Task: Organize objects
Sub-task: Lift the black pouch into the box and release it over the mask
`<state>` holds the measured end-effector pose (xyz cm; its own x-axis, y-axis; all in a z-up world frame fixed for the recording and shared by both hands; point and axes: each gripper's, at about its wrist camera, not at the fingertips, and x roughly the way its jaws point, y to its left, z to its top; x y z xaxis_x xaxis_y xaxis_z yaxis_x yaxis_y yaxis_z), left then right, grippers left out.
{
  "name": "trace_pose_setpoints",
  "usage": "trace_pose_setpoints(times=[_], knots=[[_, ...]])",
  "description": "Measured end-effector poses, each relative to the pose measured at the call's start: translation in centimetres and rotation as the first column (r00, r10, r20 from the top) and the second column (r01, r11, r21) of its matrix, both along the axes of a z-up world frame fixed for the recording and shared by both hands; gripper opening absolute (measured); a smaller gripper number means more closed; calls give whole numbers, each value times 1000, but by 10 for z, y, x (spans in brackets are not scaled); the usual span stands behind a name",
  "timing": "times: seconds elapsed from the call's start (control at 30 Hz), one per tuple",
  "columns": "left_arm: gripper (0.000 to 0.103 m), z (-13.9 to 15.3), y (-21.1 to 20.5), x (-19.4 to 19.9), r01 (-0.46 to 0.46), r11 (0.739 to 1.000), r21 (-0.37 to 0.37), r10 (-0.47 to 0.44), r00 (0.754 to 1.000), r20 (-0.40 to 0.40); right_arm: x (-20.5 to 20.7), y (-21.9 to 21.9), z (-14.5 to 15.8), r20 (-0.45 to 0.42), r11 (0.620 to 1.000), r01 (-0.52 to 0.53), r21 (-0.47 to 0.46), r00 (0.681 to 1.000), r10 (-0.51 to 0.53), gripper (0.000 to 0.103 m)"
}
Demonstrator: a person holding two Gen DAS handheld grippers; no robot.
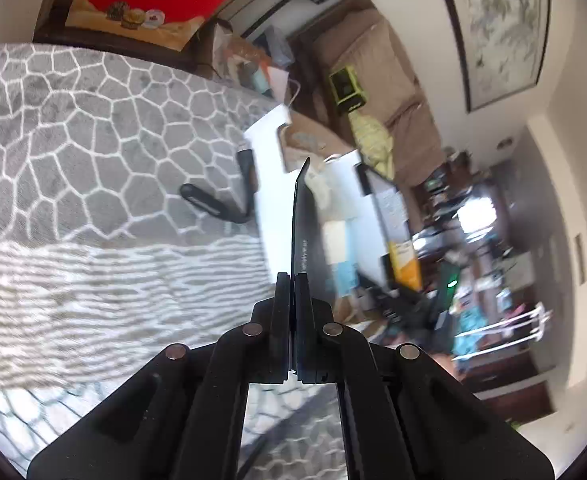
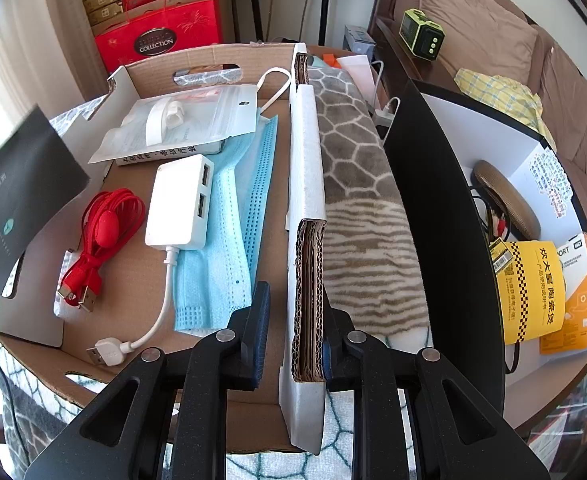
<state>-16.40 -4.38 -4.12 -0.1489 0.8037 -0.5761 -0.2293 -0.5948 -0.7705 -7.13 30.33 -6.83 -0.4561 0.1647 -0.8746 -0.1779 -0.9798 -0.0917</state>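
My left gripper (image 1: 292,277) is shut on a thin black booklet (image 1: 301,216), seen edge-on and sticking out ahead of the jaws above the grey patterned blanket (image 1: 93,120). The same booklet (image 2: 17,200) shows at the left of the right wrist view, beside the open cardboard box (image 2: 213,60). My right gripper (image 2: 298,300) straddles the box's thick right wall (image 2: 309,272), shut on it. Inside the box lie a white USB hub (image 2: 181,204), a coiled red cable (image 2: 101,232), blue face masks (image 2: 229,248) and a white zip bag (image 2: 181,120) on a book.
A black bendy USB lamp (image 1: 217,204) lies on the blanket near the box's white side (image 1: 267,152). Right of the cardboard box stands a black-walled box (image 2: 433,200) holding a yellow packet (image 2: 533,288) and an orange carton (image 2: 577,304). Red gift boxes (image 2: 157,36) and a sofa (image 2: 473,12) stand behind.
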Motion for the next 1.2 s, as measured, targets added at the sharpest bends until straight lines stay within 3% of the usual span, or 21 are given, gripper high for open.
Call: trace_pose_setpoints(times=[0.3,0.6,0.7,0.8,0.93,1.2], knots=[[2,19,19,6,-89,992,95,87,996,22,-1,0,-1,1,1000,0,1,1000,0,21],[2,42,59,4,-68,979,191,62,997,36,-2,-1,0,-1,1000,2,-1,1000,-2,21],[2,31,76,2,-101,981,166,95,994,45,-2,-1,-1,-2,1000,2,-2,1000,-2,21],[3,5,92,-1,-140,977,160,125,988,96,-2,-1,0,-1,1000,2,-3,1000,-2,21],[3,-24,109,5,-168,979,115,156,982,108,-2,0,-1,-1,1000,1,-3,1000,-1,21],[2,-22,130,30,-140,984,-114,131,988,-85,-3,-1,0,-4,1000,2,-7,1000,-2,21]])
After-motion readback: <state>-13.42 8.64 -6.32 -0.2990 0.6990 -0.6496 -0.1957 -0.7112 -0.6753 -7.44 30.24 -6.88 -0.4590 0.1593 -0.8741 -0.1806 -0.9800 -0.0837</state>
